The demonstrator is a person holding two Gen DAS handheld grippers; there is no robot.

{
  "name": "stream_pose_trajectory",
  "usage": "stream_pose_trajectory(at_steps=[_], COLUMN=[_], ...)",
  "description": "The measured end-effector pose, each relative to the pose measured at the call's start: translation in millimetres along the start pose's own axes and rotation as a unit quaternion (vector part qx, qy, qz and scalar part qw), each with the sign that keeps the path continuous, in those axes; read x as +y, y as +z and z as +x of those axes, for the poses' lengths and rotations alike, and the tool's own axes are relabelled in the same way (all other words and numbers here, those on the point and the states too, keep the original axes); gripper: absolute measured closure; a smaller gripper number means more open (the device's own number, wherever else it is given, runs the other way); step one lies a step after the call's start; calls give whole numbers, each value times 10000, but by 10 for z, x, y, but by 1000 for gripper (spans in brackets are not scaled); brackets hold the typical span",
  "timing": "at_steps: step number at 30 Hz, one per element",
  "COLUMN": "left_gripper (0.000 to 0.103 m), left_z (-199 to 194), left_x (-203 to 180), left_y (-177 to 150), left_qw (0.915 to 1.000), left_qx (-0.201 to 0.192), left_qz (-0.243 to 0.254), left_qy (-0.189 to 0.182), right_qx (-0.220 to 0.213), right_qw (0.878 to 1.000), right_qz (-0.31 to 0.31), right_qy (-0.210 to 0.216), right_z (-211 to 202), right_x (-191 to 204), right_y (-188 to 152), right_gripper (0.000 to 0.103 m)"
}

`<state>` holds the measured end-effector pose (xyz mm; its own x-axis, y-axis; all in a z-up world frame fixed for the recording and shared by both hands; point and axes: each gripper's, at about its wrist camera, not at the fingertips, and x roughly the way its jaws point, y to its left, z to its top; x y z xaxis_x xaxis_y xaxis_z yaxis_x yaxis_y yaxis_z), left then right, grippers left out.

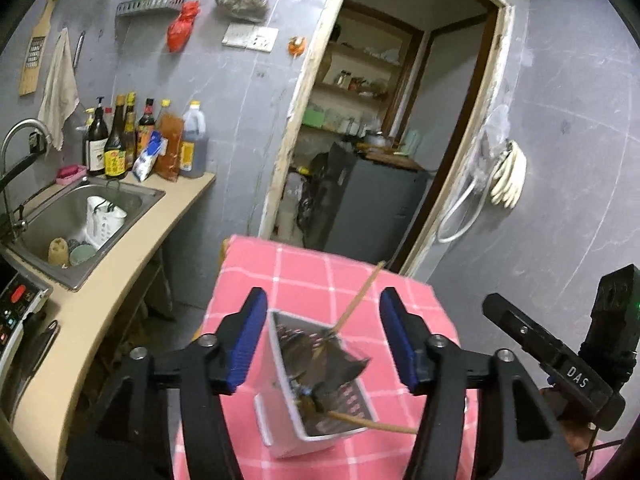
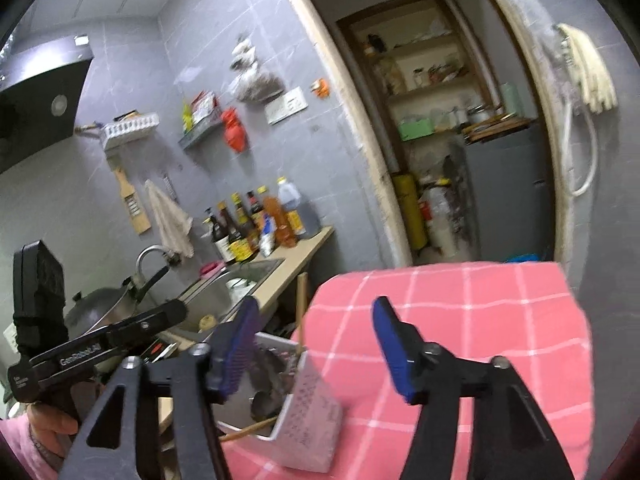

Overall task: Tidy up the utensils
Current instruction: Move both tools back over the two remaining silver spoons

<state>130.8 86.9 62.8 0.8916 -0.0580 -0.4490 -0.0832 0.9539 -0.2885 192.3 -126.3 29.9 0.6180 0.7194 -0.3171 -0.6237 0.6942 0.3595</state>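
Pink checked tablecloth (image 1: pixel 320 272) covers your table, grey tiled kitchen behind. Your left gripper (image 1: pixel 322 336) is spread wide, nothing pinched; white utensil holder (image 1: pixel 288 436) stands just below between its fingers, wooden-handled utensils (image 1: pixel 356 304) inside, contents dark, hard to identify. Your right gripper (image 2: pixel 316 344) also gapes empty, with the holder beside its left finger. Further off: sink (image 1: pixel 132 204), bottles (image 1: pixel 120 140), doorway (image 1: pixel 400 120).

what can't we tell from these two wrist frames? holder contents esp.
- White utensil holder, left wrist view: contents are a dark jumble; only two wooden handles read clearly, count unknown.
- Right wrist view: motion blur, and the right gripper's near finger covers part of the holder.
- Holder's base: cut by the left gripper arms.
- Bottle labels on the counter: too small.
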Motion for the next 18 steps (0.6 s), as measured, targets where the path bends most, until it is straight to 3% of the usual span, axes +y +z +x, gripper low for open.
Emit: stream_pose_trajectory(at_steps=[3, 7, 12, 18], left_gripper=[36, 29, 25, 25], left_z=[-24, -23, 48, 301], left_x=[-168, -447, -788, -1124], left_y=[12, -9, -80, -266], left_qw=[9998, 9989, 9969, 9931], left_qx=[-123, -221, -110, 366], left_qz=[32, 156, 320, 540], left_qy=[-149, -377, -715, -979], right_qx=[-176, -292, -134, 406], right_qw=[9995, 9972, 9932, 9868], right_qz=[43, 48, 83, 341], right_qy=[-276, -685, -1150, -1527], right_z=[-231, -551, -831, -1044], right_x=[-125, -338, -627, -1024], right_y=[55, 73, 7, -206], right_gripper=[21, 0, 0, 0])
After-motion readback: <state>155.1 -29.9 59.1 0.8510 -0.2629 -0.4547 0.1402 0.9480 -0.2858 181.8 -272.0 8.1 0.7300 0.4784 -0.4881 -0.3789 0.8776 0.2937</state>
